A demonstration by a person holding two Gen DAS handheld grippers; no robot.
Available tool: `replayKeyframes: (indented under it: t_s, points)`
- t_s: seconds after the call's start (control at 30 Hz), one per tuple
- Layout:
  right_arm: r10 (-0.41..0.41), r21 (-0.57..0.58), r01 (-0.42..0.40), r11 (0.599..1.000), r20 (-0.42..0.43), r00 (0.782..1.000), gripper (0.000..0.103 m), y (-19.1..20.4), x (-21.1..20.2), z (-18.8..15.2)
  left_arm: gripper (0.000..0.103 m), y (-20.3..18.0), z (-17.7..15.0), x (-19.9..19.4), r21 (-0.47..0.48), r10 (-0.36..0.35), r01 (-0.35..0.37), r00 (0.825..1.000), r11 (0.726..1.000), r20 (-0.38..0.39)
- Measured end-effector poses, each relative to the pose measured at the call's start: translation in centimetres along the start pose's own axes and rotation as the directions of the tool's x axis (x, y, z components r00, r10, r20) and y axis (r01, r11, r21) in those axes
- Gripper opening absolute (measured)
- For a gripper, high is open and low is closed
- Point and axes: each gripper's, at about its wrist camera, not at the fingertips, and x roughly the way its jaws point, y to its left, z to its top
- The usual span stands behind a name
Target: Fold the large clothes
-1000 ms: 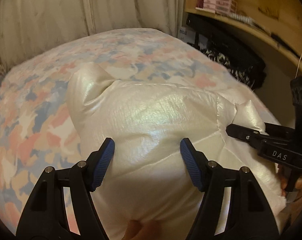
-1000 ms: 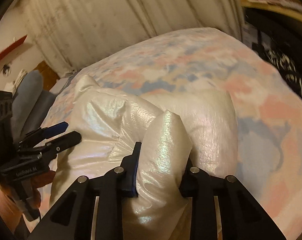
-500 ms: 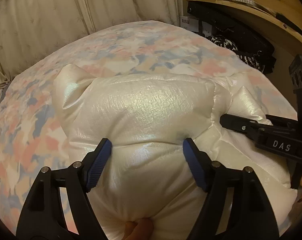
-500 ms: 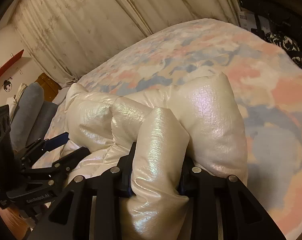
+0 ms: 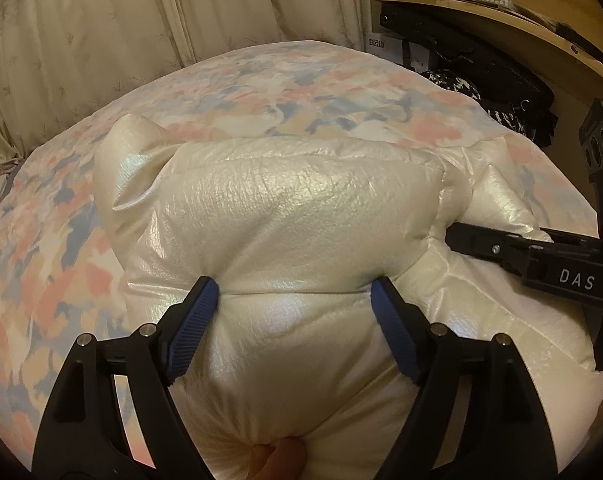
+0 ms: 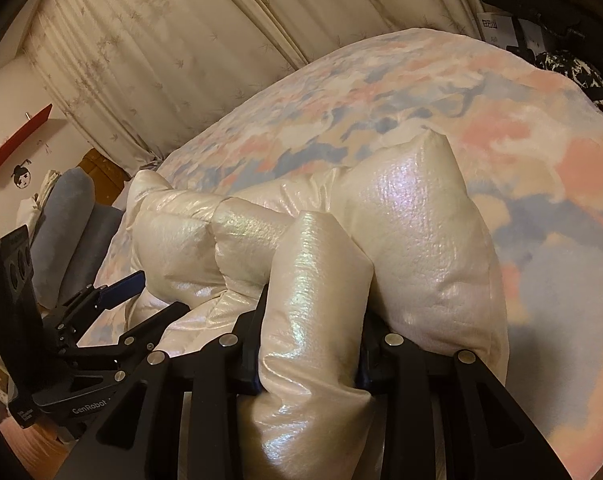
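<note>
A pearly white puffy jacket lies bunched on the bed. My left gripper straddles a fat bulge of it. Its blue pads still dent the fabric at a seam while the jaws are opening. A fingertip shows under the jacket at the bottom edge. My right gripper is shut on a thick upright fold of the jacket. In the left wrist view the right gripper reaches in from the right. The left gripper appears at the left of the right wrist view.
The bed's flowered pink and blue cover stretches beyond the jacket. Cream curtains hang behind it. A wooden shelf and black bags stand at the right. A grey-blue cushion sits left of the bed.
Both grippers have sunk toward the bed with the jacket, which now rests lower and flatter. The left jaws have spread wider around the bulge. The right grip is unchanged.
</note>
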Motion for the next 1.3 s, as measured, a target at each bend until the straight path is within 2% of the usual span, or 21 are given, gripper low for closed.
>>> replayKeyframes:
  t_s: [0.43,0.73,0.87,0.93,1.0,1.13,1.17,1.2,1.3]
  points:
    - [-0.031,-0.029,0.032,0.999,0.017,0.999,0.032,0.7,0.6,-0.8,0.079,0.8,-1.1,0.6,-0.029,-0.028,0.029,0.999,0.999,0.028]
    - [-0.103,-0.063,0.102,0.993,-0.009,0.995,0.034,2.3,0.2,-0.1,0.091,1.6,-1.0,0.2,-0.047,-0.043,0.044,0.999,0.998,0.018]
    - [-0.141,-0.09,0.138,0.986,-0.029,0.99,0.041,3.1,-0.5,0.4,0.099,2.1,-0.3,0.2,-0.072,-0.044,0.042,0.999,0.997,-0.021]
    - [-0.164,-0.108,0.16,0.981,-0.033,0.986,0.046,3.5,-1.2,0.6,0.099,2.6,0.0,0.0,-0.088,-0.054,0.051,0.998,0.995,-0.035]
    - [-0.195,-0.123,0.19,0.974,-0.03,0.98,0.056,4.0,-2.0,0.6,0.099,2.9,0.3,-0.5,-0.105,-0.05,0.045,0.998,0.993,-0.044]
    - [-0.26,-0.167,0.255,0.952,-0.005,0.966,0.065,5.5,-4.3,0.8,0.097,3.5,0.6,-2.3,-0.145,-0.068,0.061,0.997,0.988,-0.046]
    - [-0.278,-0.186,0.274,0.944,0.008,0.961,0.072,6.1,-5.0,0.9,0.096,3.6,0.5,-2.9,-0.148,-0.071,0.064,0.996,0.987,-0.047]
    - [-0.286,-0.197,0.284,0.938,0.02,0.958,0.078,6.6,-5.7,0.9,0.096,3.8,0.5,-3.4,-0.15,-0.077,0.069,0.996,0.986,-0.045]
    - [-0.294,-0.225,0.299,0.928,0.055,0.954,0.085,8.3,-8.1,1.1,0.096,4.0,0.4,-5.6,-0.133,-0.093,0.089,0.995,0.987,-0.027]
